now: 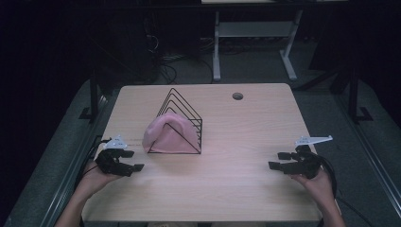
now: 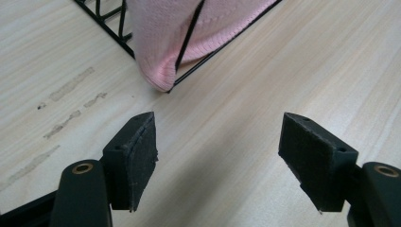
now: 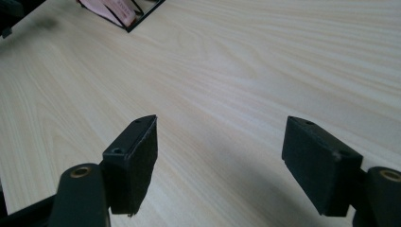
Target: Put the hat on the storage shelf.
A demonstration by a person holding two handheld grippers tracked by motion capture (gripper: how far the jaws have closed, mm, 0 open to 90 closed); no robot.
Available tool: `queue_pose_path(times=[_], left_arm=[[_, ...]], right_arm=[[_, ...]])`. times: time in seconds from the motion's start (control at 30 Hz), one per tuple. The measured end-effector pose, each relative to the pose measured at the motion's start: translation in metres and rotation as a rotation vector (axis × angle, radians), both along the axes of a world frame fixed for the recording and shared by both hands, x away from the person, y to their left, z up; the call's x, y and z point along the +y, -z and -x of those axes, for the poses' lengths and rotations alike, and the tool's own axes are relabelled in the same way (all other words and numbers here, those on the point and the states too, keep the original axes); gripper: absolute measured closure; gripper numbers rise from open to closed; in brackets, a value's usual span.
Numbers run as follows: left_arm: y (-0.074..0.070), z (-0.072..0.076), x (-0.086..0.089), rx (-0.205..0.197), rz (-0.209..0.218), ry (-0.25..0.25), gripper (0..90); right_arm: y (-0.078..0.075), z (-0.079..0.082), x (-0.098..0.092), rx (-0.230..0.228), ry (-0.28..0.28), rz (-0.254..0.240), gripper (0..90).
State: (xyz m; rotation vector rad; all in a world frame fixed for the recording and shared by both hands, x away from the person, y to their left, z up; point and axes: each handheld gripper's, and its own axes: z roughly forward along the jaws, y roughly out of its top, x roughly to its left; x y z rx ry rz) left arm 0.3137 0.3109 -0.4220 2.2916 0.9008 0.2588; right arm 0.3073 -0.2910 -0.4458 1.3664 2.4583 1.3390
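A pink knitted cloth (image 1: 164, 135) is draped inside a black wire rack (image 1: 182, 118) of triangular dividers near the table's middle. My left gripper (image 1: 132, 161) rests at the left edge of the table, open, its jaws wide apart with nothing between them. In the left gripper view the pink cloth (image 2: 179, 33) and rack (image 2: 113, 28) lie just beyond the left gripper (image 2: 217, 151). My right gripper (image 1: 278, 161) sits at the right edge, open and empty, pointing left. The right gripper view has the right gripper (image 3: 220, 156) over bare wood, with the rack corner (image 3: 137, 14) far off.
The light wooden table (image 1: 246, 132) has a round cable hole (image 1: 238, 96) at its back. Faint scuff marks (image 2: 71, 85) lie on the wood left of the rack. A white desk frame (image 1: 255, 42) stands on the dark floor behind.
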Motion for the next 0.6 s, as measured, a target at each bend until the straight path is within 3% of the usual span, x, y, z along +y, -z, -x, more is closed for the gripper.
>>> queue_pose_path(times=[0.17,0.27,0.47,0.6], left_arm=[[0.001,0.006,-0.001,-0.007,0.003,-0.005,28.2],[0.003,0.012,-0.002,-0.016,0.033,-0.006,27.9],[0.007,0.021,-0.002,-0.024,0.053,-0.018,27.9],[0.013,0.027,-0.001,-0.027,0.115,-0.057,27.8]], right_arm=[[0.004,0.009,0.001,-0.003,-0.006,0.013,26.6],[0.005,0.017,0.0,-0.02,0.004,0.025,25.2],[0.013,0.031,-0.001,-0.024,0.011,0.025,24.8],[0.014,0.041,0.0,-0.051,0.024,0.02,24.6]])
